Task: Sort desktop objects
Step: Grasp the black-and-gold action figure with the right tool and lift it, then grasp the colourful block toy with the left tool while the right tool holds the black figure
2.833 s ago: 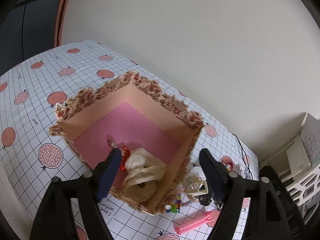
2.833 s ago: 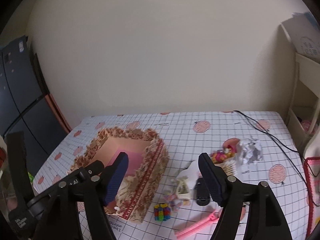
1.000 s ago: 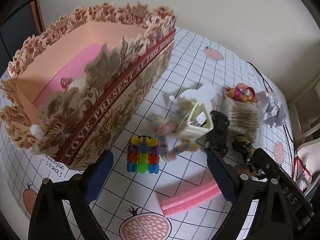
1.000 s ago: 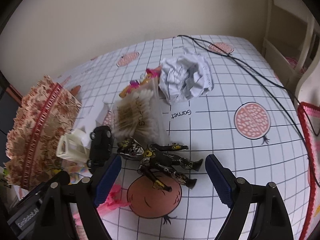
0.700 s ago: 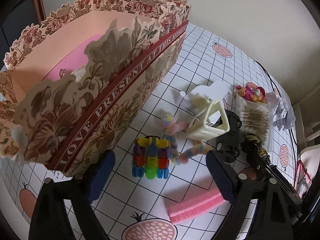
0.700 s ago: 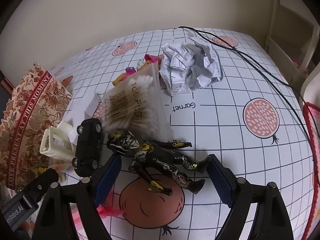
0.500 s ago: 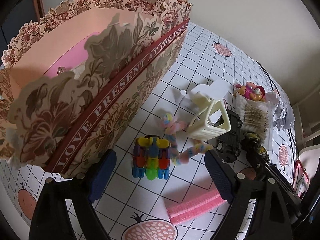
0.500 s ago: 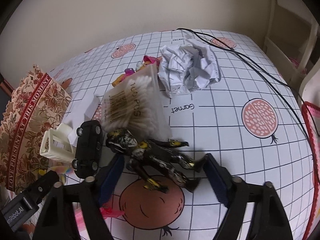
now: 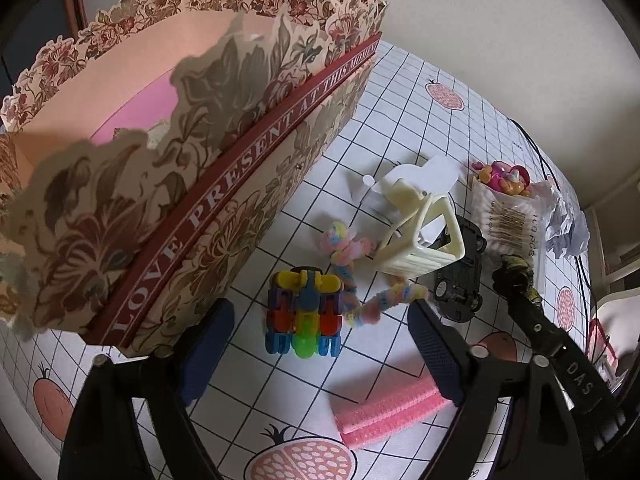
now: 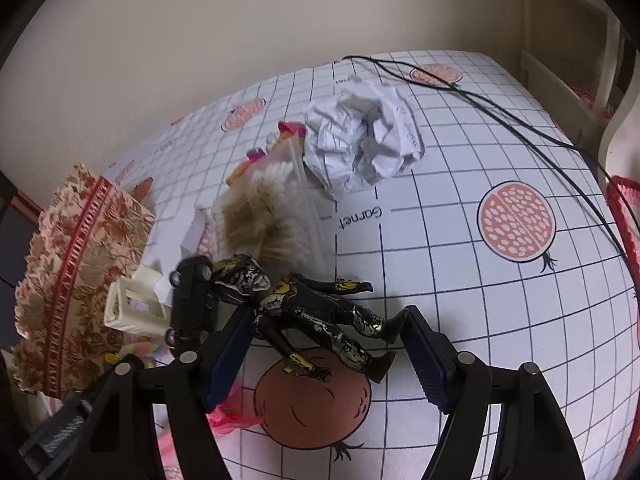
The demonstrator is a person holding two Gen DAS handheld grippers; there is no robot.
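While my left gripper (image 9: 318, 340) closes around the block toy (image 9: 304, 314), untouched, my right gripper (image 10: 326, 354) straddles the figure (image 10: 304, 308), pads apart.

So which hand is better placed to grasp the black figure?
Right: its tongs already straddle the figure. The left tongs, closing, frame the block toy instead.

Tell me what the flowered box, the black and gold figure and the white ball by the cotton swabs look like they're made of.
Flowered box: printed card or paperboard, matte, going by its thin die-cut scalloped rim. Black and gold figure: likely moulded plastic, glossy, with painted gold patches and jointed limbs. White ball: crumpled paper, shown by sharp creases and faint print. Cotton swabs: they sit in a clear, shiny plastic bag.
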